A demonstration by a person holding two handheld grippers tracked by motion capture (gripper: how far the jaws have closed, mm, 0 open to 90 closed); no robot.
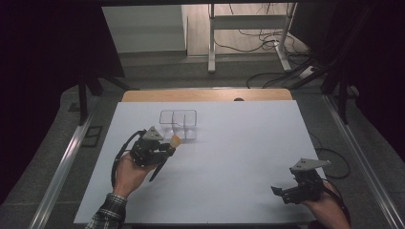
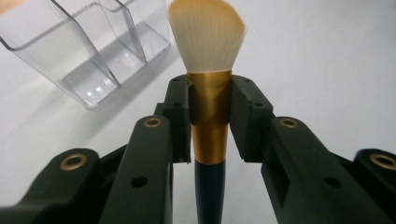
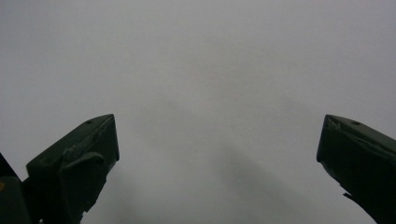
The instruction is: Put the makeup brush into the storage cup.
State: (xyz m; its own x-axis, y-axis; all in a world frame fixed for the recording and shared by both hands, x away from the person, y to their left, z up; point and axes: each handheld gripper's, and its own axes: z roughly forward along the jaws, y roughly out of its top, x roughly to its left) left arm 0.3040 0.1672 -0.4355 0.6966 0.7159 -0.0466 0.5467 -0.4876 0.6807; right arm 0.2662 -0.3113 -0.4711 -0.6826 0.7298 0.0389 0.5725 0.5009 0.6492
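Observation:
A makeup brush [image 2: 208,51] with pale bristles, a gold ferrule and a dark handle is held in my left gripper [image 2: 210,100], whose jaws are shut on the ferrule. In the high view the left gripper [image 1: 168,147] sits left of centre on the table, with the brush [image 1: 175,141] pointing toward a clear plastic organiser [image 1: 179,123] with compartments just beyond it. That organiser [image 2: 88,51] lies at the upper left of the left gripper view. My right gripper [image 1: 279,191] rests near the table's front right corner; its jaws are wide apart with nothing between them [image 3: 217,140].
The white table top [image 1: 239,148] has a wooden strip [image 1: 205,94] along its far edge. Beyond it stand a metal desk frame [image 1: 248,33] and loose cables [image 1: 267,45] on the floor. Dark curtains flank both sides.

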